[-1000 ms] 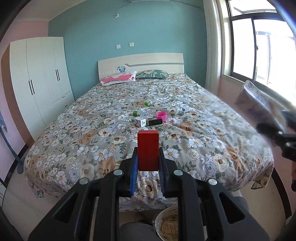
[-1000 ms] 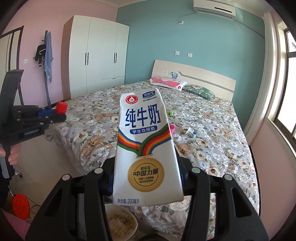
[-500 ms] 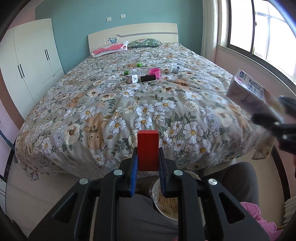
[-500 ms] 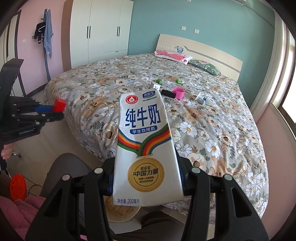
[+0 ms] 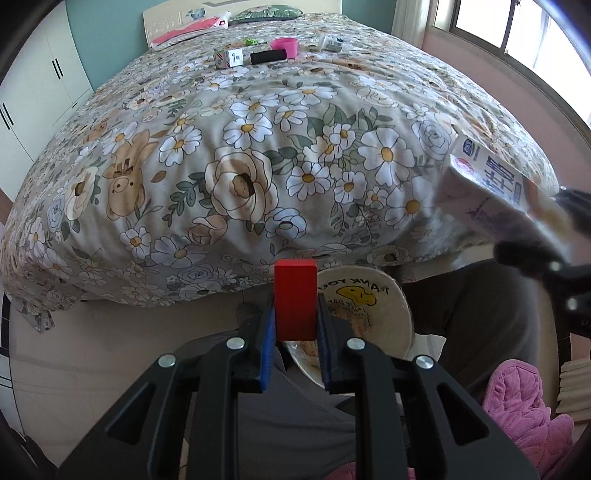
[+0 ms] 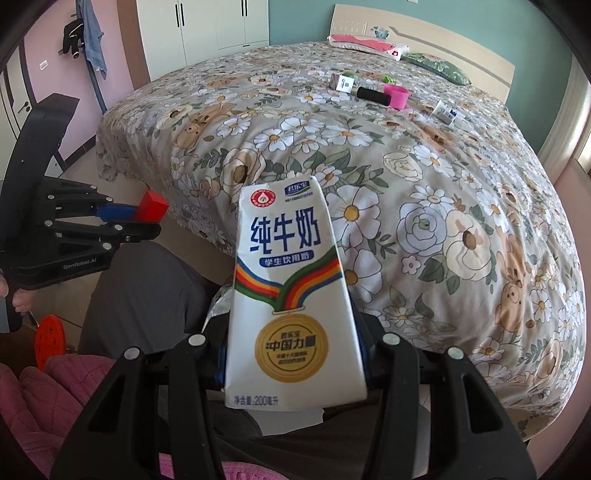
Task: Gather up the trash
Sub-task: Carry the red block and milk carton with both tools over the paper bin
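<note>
A red block (image 5: 295, 299) is pinched upright by the left gripper (image 5: 295, 332), just above the bin (image 5: 400, 314). A carton (image 6: 291, 295) is clamped by the right gripper (image 6: 291, 369), seemingly farther off.

Bright daylight pours in from the window (image 5: 524, 33), blowing its panes out to white and lighting the bed (image 5: 258, 122) evenly with soft shadows, while the fisheye bends everything toward dark rounded corners and the milk carton (image 5: 495, 192) at the frame's edge smears with blur.
</note>
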